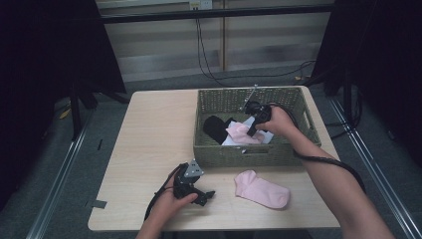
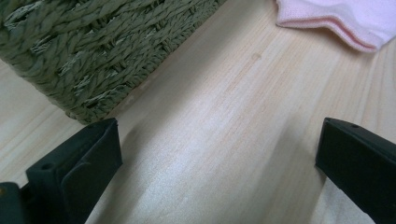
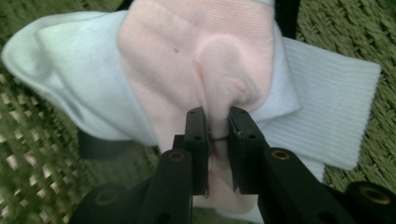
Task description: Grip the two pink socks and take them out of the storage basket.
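The left gripper [image 1: 201,195] is resting at six o'clock, jaws apart, while the right gripper [image 3: 216,122] is pinching a fold of soft pink sock [image 3: 196,56] inside the woven basket [image 1: 278,154] at two o'clock.

Pink sock [image 3: 187,56], plain; white sock [image 3: 322,121], ribbed; black sock [image 1: 215,127]; wicker basket [image 1: 219,102], olive green; counter [image 1: 149,134], pale wood grain.

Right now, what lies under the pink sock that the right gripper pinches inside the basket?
Under the pink sock lies a white sock, spread on the basket floor. A black sock sits beside them. Anything beneath the white sock is covered.
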`<state>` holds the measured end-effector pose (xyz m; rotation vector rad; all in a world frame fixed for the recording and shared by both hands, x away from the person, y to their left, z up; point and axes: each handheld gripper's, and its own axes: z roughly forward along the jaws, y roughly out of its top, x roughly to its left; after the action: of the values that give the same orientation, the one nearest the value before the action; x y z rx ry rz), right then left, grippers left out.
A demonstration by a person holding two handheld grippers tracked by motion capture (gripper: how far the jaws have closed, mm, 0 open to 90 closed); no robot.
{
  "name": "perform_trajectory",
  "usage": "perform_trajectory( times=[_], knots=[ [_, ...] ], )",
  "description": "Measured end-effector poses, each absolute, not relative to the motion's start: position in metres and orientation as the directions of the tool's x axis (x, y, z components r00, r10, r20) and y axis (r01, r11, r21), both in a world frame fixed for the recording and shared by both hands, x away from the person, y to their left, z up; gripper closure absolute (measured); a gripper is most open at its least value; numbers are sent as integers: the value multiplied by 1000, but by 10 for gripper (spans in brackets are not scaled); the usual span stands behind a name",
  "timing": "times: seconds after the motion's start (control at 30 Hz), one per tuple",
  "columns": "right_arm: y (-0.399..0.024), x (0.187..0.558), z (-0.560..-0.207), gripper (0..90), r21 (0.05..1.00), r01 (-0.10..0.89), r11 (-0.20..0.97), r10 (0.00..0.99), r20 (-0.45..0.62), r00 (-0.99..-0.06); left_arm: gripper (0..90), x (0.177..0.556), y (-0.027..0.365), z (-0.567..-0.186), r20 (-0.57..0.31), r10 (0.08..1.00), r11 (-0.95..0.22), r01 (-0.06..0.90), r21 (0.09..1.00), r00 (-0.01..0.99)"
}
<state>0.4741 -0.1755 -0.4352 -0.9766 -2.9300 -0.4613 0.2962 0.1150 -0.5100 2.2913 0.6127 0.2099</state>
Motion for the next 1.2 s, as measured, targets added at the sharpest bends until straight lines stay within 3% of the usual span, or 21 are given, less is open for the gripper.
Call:
perform_trajectory(
  times=[0.67,1.2],
  knots=[
    [-196,448,-349,800,305,566,766,558,120,-821,0,296,115,-510,-32,487,-609,366,703,873],
    [-200,419,-313,799,313,523,792,512,124,-850,0,296,115,-510,-30,487,-611,366,702,873]
  ],
)
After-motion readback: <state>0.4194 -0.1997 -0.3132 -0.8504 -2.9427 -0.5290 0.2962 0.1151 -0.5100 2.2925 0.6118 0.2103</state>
